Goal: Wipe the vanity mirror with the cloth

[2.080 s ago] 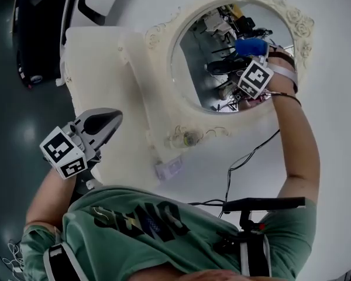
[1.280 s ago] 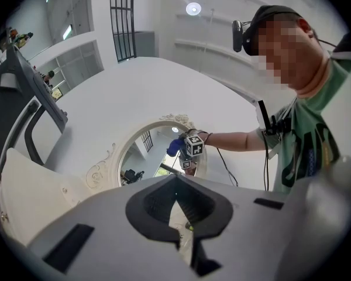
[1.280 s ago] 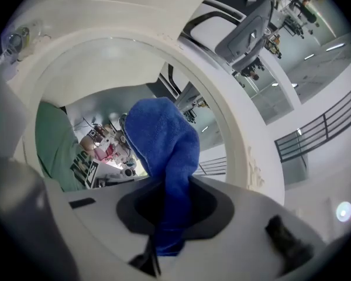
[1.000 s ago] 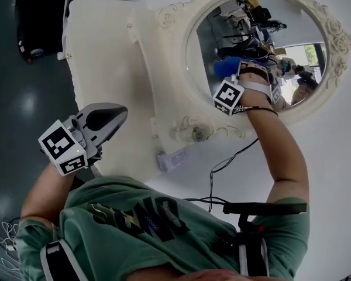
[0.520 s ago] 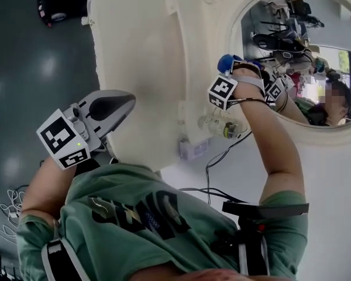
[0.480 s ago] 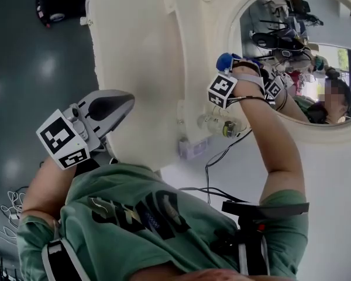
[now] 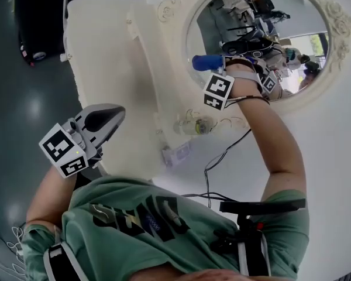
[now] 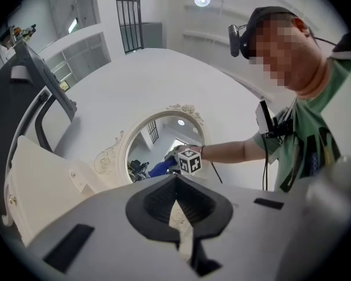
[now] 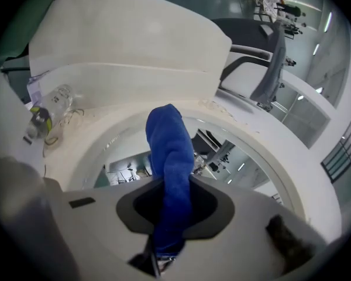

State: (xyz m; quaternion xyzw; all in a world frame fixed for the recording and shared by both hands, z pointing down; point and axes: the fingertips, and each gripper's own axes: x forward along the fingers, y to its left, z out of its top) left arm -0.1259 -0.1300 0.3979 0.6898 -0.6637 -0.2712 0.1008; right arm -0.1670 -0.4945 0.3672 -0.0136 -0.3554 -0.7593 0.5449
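Blue cloth (image 9: 169,139) sits clamped in the right tool (image 9: 173,199) at the vanity mirror (image 7: 251,10); left tool (image 8: 176,206) closed, empty.

- The vanity mirror (image 7: 263,22) stands at the back of the desk (image 7: 105,57).
- The cloth (image 9: 171,157) sticks out from between the right gripper's (image 9: 174,206) jaws, over the glass near the frame's inner edge.
- A bottle (image 7: 194,125) lies on the desk at the foot of the frame, just beside the right gripper.
- The left gripper (image 7: 99,119) is at the desk's near edge, well apart from the mirror.
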